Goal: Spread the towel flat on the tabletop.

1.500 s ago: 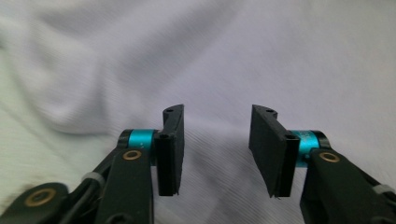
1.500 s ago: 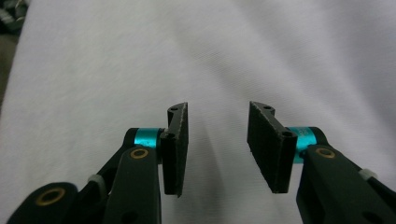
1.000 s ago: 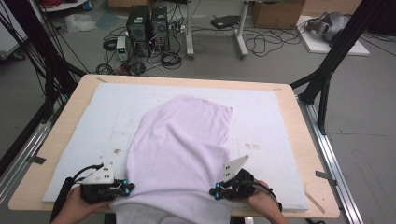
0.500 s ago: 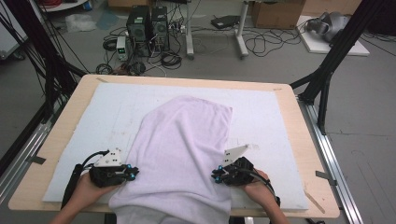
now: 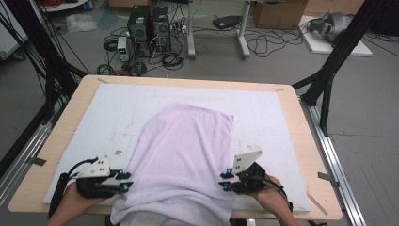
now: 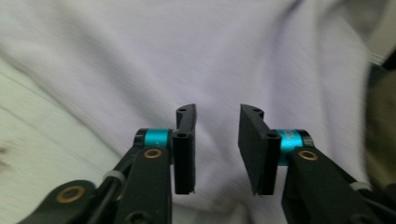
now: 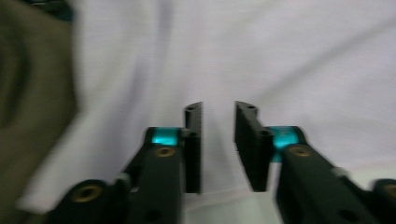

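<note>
Both grippers have let go of the cloth since a moment ago: their jaws have just been opening, and the hands have drawn slightly outward from the fabric's sides. On the left, the left gripper point(image 5: 123, 181) sits at the near left edge of the lilac towel point(image 5: 183, 160), level with the table, its jaws pointing inward at the cloth. In the left gripper view the left gripper point(image 6: 217, 149) has its jaws standing a moderate way apart with nothing pinched between them; the towel point(image 6: 196, 60) lies just beyond and beneath.

The towel is spread down the middle of the white mat point(image 5: 84, 117) that covers the wooden table point(image 5: 310, 155). Its far end is rounded on the left and squared on the right, and its near end hangs over the table's front edge towards the person.

On the right, the right gripper point(image 5: 225, 180) is just beside the towel's near right edge, also turned inward. In the right gripper view, which is blurred, the right gripper point(image 7: 218, 144) shows its jaws parted about as much as the other's, empty, with the towel point(image 7: 280, 60) behind them.
</note>
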`<state>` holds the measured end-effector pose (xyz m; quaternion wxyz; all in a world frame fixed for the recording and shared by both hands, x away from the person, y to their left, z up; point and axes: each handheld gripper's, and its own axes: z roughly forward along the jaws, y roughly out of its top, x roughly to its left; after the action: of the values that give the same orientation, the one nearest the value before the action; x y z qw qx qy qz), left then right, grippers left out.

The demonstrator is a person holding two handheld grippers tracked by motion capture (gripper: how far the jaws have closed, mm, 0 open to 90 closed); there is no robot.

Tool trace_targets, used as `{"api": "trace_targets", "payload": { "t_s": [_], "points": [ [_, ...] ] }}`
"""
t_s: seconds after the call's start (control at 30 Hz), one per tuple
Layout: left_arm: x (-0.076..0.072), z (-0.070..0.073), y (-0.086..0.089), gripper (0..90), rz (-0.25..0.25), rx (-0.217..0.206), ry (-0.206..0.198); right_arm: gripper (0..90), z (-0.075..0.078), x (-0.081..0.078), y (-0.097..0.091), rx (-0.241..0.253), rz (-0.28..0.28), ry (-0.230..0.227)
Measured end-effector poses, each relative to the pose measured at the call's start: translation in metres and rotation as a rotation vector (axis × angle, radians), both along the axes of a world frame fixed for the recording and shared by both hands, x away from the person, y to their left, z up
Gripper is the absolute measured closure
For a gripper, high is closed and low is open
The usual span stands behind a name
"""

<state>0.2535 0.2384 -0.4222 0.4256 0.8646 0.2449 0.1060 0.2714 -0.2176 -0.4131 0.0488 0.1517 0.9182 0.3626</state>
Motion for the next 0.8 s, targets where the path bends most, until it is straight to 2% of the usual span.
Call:
{"api": "trace_targets", "payload": {
  "t_s": [0.07, 0.1, 0.17, 0.2, 0.23, 0.27, 0.3, 0.33, 0.37, 0.43, 0.5, 0.53, 0.57, 0.6, 0.67, 0.73, 0.8],
  "points": [
    [0.016, -0.004, -0.006, 59.4, 0.053, 0.006, -0.001, 59.2, -0.008, 0.015, 0.000, 0.020, -0.054, 0.017],
    [0.023, -0.007, -0.009, 57.6, 0.070, 0.021, 0.018, 59.2, -0.012, 0.021, 0.001, 0.014, -0.071, 0.034],
    [0.035, -0.016, -0.015, 57.6, 0.098, 0.073, 0.047, 61.3, -0.019, 0.027, 0.007, -0.028, -0.066, 0.041],
    [0.038, -0.019, -0.017, 61.1, 0.103, 0.072, 0.056, 64.7, -0.022, 0.028, 0.010, -0.050, -0.052, 0.028],
    [0.039, -0.019, -0.018, 65.6, 0.129, 0.069, 0.044, 74.5, -0.021, 0.029, 0.011, -0.045, -0.029, 0.007],
    [0.040, -0.019, -0.019, 74.4, 0.126, 0.068, 0.048, 82.5, -0.021, 0.031, 0.012, -0.053, -0.007, -0.005],
    [0.042, -0.017, -0.020, 84.0, 0.115, 0.079, 0.050, 87.0, -0.021, 0.033, 0.012, -0.060, 0.002, 0.001],
    [0.044, -0.015, -0.022, 84.9, 0.117, 0.093, 0.045, 87.7, -0.020, 0.037, 0.013, -0.064, 0.011, 0.014],
    [0.045, -0.015, -0.023, 85.8, 0.123, 0.099, 0.030, 88.0, -0.018, 0.041, 0.015, -0.083, -0.007, 0.003],
    [0.052, -0.012, -0.022, 86.2, 0.159, 0.080, -0.001, 88.0, -0.014, 0.046, 0.015, -0.121, -0.050, -0.056],
    [0.063, -0.008, -0.020, 86.2, 0.209, 0.050, -0.026, 88.0, -0.005, 0.054, 0.009, -0.113, -0.121, -0.102],
    [0.071, -0.006, -0.019, 86.1, 0.238, 0.030, -0.041, 88.0, -0.001, 0.059, 0.006, -0.092, -0.155, -0.120],
    [0.079, -0.005, -0.017, 86.1, 0.264, -0.004, -0.038, 88.0, 0.002, 0.065, 0.002, -0.074, -0.192, -0.129],
    [0.088, -0.003, -0.018, 86.1, 0.283, -0.015, -0.040, 88.0, 0.003, 0.071, -0.001, -0.057, -0.224, -0.130],
    [0.098, -0.004, -0.021, 85.8, 0.306, -0.018, -0.045, 88.0, -0.001, 0.086, -0.005, -0.027, -0.258, -0.101],
    [0.105, -0.007, -0.025, 85.6, 0.302, 0.005, -0.037, 87.8, -0.007, 0.093, -0.003, -0.068, -0.257, -0.107],
    [0.107, -0.010, -0.026, 82.5, 0.309, 0.013, -0.025, 87.2, -0.015, 0.099, -0.002, -0.078, -0.253, -0.079]
  ]
}}
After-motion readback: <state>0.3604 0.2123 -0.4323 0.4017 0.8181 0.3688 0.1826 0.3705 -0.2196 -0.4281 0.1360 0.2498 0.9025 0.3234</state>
